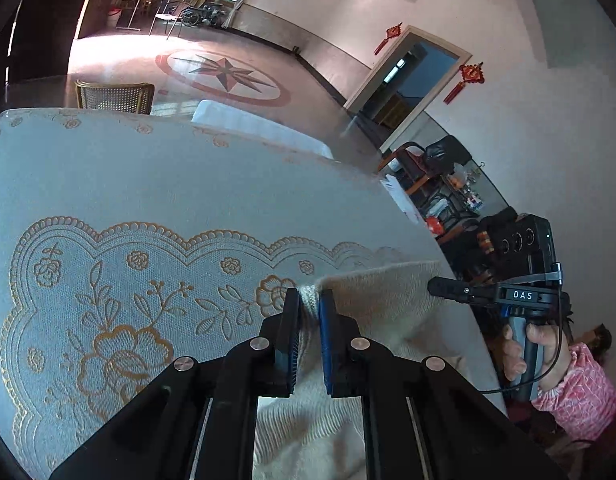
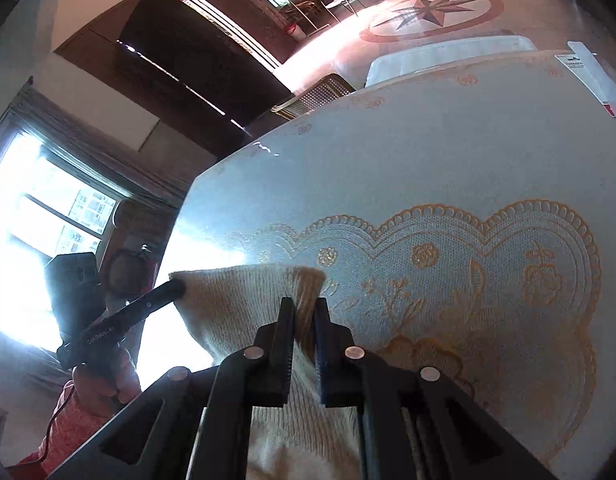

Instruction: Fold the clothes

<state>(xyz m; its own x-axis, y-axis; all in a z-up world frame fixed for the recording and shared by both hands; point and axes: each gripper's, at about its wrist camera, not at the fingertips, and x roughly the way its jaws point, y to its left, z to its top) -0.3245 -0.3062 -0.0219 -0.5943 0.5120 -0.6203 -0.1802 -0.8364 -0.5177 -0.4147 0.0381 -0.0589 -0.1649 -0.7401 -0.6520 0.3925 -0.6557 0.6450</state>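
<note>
Cream knit garment (image 1: 372,312) is pinched by both hand-held grippers over the tablecloth (image 1: 147,184).

A cream ribbed knit garment (image 1: 372,320) hangs stretched between my two tongs, one top corner bunched and pinched between the fingers of my left tongs (image 1: 309,308), the other between those of my right tongs (image 2: 304,312), its body drooping beneath both toward me.

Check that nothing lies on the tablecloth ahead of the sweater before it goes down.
Nothing visible does. Both grippers, left and right, hold the sweater, and the tablecloth ahead is bare; a white box sits only at its far edge.
</note>
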